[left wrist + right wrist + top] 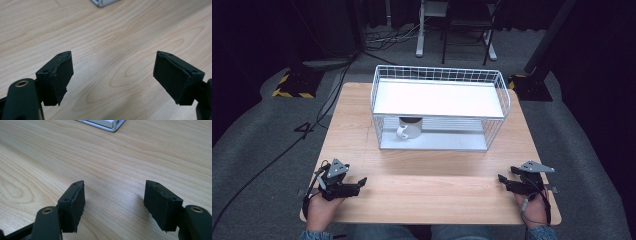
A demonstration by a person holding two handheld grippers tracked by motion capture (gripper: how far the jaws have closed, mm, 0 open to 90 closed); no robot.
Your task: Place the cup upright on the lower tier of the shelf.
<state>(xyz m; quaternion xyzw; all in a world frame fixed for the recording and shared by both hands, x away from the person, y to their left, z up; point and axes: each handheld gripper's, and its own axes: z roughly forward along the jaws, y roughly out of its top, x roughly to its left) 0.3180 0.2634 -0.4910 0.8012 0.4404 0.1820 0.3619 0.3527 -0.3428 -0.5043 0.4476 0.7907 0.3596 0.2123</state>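
Mug [409, 131]: white, handle toward the person, standing upright on the lower level of the wire rack, left of its middle, under the top shelf. Inside looks dark; contents cannot be told.
Wire rack [501, 95]: white, 2 levels, on the far half of the counter. Top shelf a plain white board with a wire rim; lower tray open to the front. A corner of the tray base shows at the top edge of the left gripper view [103, 2] and of the right gripper view [110, 125].
Left gripper [360, 184]: at the near-left corner of the counter, in the person's hand, pointing right and a little forward. Jaws wide apart, nothing between them, bare wood below [112, 72].
Right gripper [503, 181]: at the near-right corner, pointing left toward the middle. Jaws wide apart, holding nothing [113, 202].
Counter [432, 195]: light wood, bare between grippers and rack.
Gap: both grippers well apart from the mug; left is nearer.
Likely step: judged as the start of a reach for the mug.
Risk 1: top shelf sits low over the mug; a high approach could knock the gripper against the shelf edge or front wires.
Risk 2: a jaw catching the handle could turn or tip the mug.
Risk 3: a light rack may slide if pushed.
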